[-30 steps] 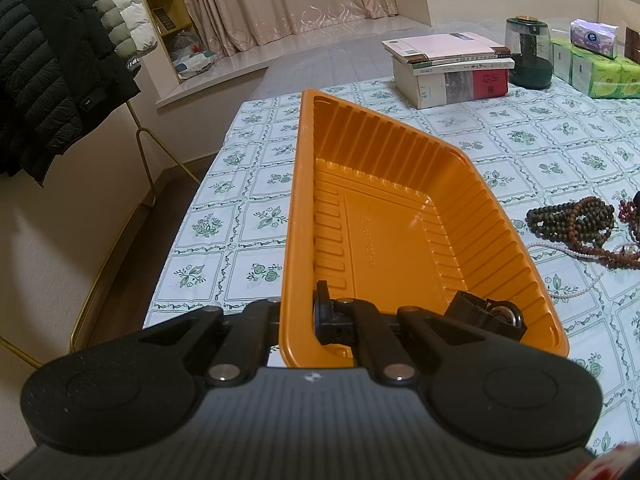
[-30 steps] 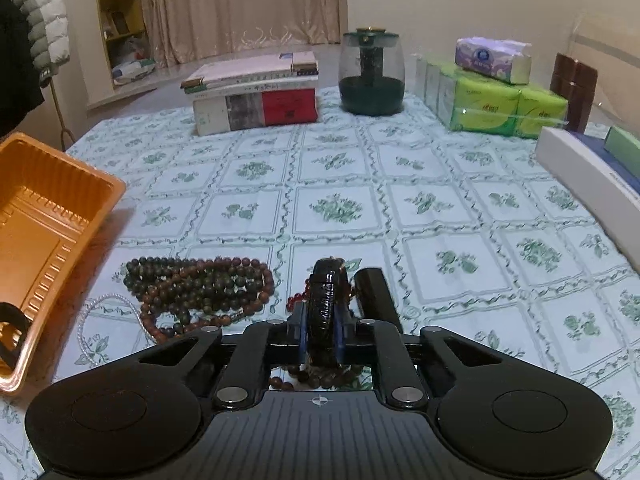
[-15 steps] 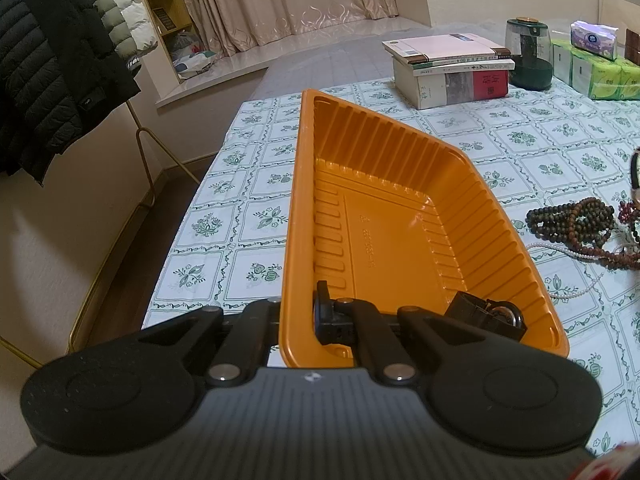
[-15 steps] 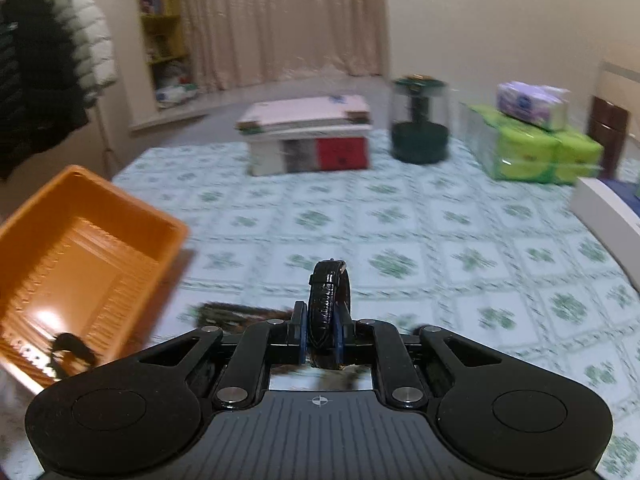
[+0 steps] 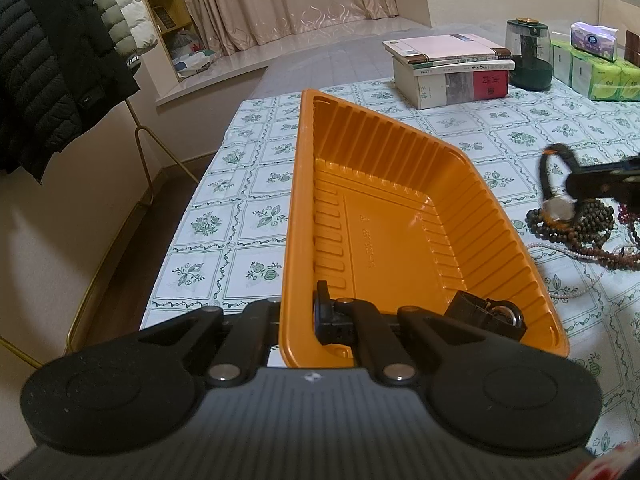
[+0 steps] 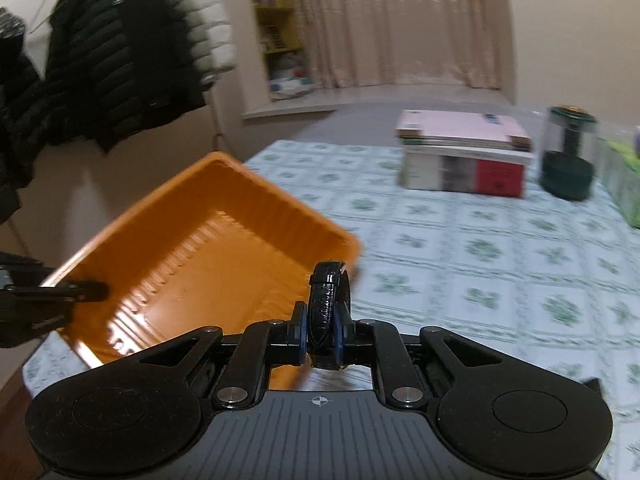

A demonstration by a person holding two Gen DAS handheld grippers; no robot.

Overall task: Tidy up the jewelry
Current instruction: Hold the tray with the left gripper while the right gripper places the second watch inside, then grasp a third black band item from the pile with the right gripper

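An orange plastic tray [image 5: 376, 168] lies on the patterned tablecloth. My left gripper [image 5: 300, 316] is shut on the tray's near rim. A black watch [image 5: 486, 314] lies in the tray's near right corner. My right gripper [image 6: 322, 334] is shut on a black-strapped watch [image 6: 330, 300] and holds it in the air just right of the tray [image 6: 192, 252]. The left wrist view shows that watch [image 5: 558, 196] hanging over the bead necklaces [image 5: 576, 220]. A pearl strand [image 5: 576, 276] lies beside the beads.
A stack of books [image 5: 452, 68], a dark green jar [image 5: 528, 56] and green tissue packs [image 5: 600, 72] stand at the table's far side. Jackets hang on a rack [image 5: 48, 60] left of the table. The table's left edge [image 5: 188, 208] runs close to the tray.
My right gripper has lifted the black-strapped watch off the table and swung left toward the tray. The left gripper and tray have not moved.
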